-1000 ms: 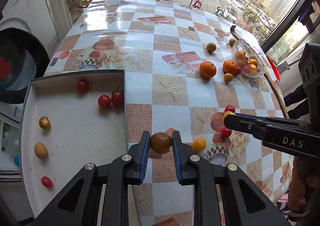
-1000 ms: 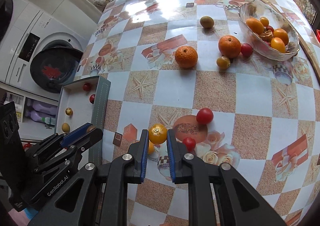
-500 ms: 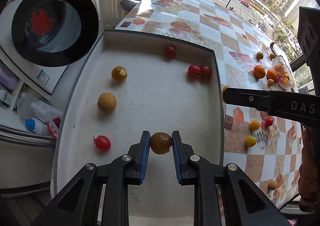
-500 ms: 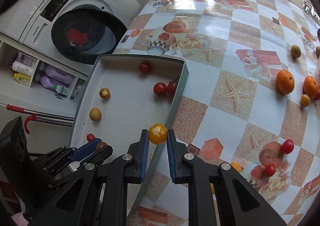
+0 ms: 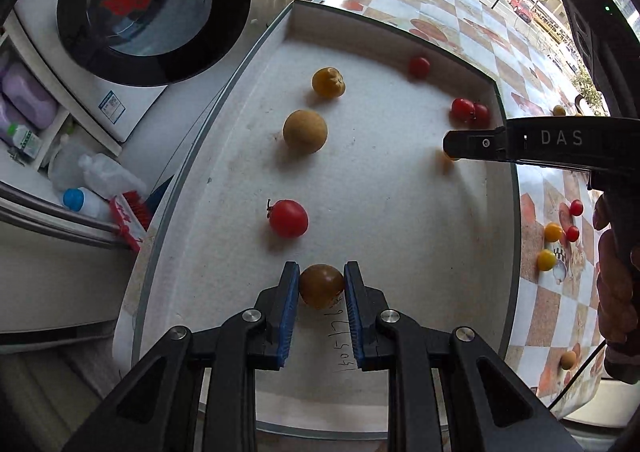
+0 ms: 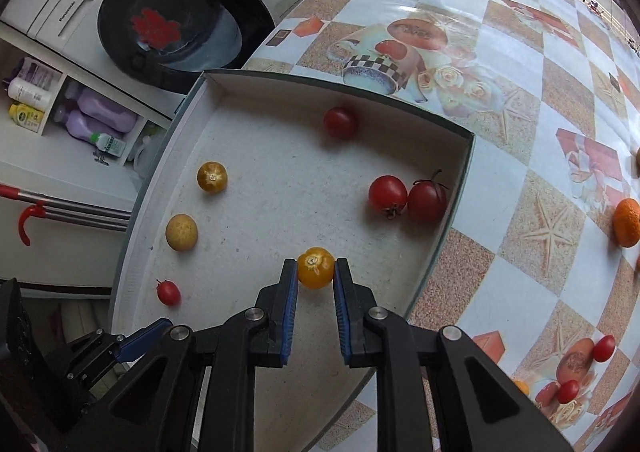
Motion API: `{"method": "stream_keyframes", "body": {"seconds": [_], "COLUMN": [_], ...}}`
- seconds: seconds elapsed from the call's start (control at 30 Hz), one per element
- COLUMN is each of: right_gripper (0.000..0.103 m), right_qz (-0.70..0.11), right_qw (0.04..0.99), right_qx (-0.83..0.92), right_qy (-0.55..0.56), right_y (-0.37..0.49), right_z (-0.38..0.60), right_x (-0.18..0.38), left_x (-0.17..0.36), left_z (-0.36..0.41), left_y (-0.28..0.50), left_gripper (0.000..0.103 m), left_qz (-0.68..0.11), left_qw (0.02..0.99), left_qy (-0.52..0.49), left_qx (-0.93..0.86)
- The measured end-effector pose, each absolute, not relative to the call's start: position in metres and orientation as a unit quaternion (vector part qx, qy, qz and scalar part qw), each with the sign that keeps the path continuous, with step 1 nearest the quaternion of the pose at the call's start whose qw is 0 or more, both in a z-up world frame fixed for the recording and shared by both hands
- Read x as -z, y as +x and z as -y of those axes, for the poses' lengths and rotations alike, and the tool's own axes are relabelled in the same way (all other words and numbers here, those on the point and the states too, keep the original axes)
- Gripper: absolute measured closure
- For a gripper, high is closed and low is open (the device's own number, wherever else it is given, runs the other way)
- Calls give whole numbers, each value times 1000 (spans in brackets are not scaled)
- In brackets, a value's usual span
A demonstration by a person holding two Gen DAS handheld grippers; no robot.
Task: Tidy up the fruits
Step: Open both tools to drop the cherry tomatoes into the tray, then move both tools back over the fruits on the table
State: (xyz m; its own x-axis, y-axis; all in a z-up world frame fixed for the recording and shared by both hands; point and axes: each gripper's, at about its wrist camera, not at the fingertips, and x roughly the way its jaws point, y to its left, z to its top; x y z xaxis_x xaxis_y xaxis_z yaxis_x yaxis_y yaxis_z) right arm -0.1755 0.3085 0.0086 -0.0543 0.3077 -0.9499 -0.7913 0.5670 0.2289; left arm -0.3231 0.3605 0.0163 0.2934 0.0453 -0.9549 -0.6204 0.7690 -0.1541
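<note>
Both tools have swung off the patterned bench and now hang over the shallow box (image 6: 460,188), so the two fruits they picked up among the loose ones are at the drop-off and only the release looks left to do. The left tool (image 5: 321,286) is clamped on a brownish-green tomato (image 5: 321,286), smooth and round, held over the near end of the box above some handwritten digits. The right tool (image 6: 315,267) is clamped on a glossy yellow tomato (image 6: 315,267) with a pale star-shaped stem scar, nearer the box's right wall. The box has thin card walls with a dark rim and a white, slightly grainy, scuffed floor. Already lying in it are a matt tan fruit (image 5: 305,131), a puckered yellow tomato (image 5: 328,82), and several shiny red cherry tomatoes (image 6: 387,192), two of them touching by the wall. More small tomatoes and a dimpled orange (image 6: 627,222) wait out on the glossy bench (image 6: 560,228).
</note>
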Motion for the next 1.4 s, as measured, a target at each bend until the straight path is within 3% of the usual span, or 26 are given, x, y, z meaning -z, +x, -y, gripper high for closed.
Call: {"method": "stream_keyframes", "body": {"seconds": [0.27, 0.3, 0.33, 0.37, 0.4, 0.43, 0.47, 0.57, 0.7, 0.97, 1.07, 1.4], "right_gripper": [80, 79, 77, 74, 65, 57, 38, 23, 17, 14, 7, 7], "right_qz": [-593, -594, -594, -596, -597, -598, -597, -595, -600, -630, -636, -653], "right_qw": [656, 654, 653, 651, 650, 650, 650, 649, 654, 661, 670, 696], "right_qx": [-417, -417, -419, -421, -422, -421, -423, -434, -426, -370, -342, -249], "right_qy": [-211, -212, -211, -208, -206, -207, -203, -190, -177, -170, -171, -162], "right_y": [-175, -176, -176, -176, -176, -176, -176, -178, -179, -177, -177, -168], "right_z": [-313, -314, -315, -315, -315, -315, -314, -310, -299, -250, -227, -130], "right_x": [-2, -2, -2, -2, -3, -4, -7, -18, -35, -52, -54, -62], "left_x": [-13, -13, -14, -15, -17, -19, -19, -17, -18, -25, -21, -53], "left_z": [-356, -356, -355, -353, -352, -350, -349, -350, -353, -346, -340, -302], "left_y": [-315, -314, -313, -313, -313, -312, -312, -311, -313, -308, -303, -279], "left_gripper": [78, 70, 57, 30, 18, 18, 18, 18, 18, 18, 18, 18], "left_qz": [-573, -574, -574, -575, -570, -566, -568, -576, -578, -615, -637, -657], "left_qw": [754, 754, 755, 755, 759, 763, 763, 756, 750, 726, 711, 719], "left_qy": [-238, -237, -238, -233, -224, -217, -215, -218, -246, -238, -238, -191], "left_qx": [-216, -213, -208, -214, -222, -224, -221, -221, -207, -195, -177, -125]}}
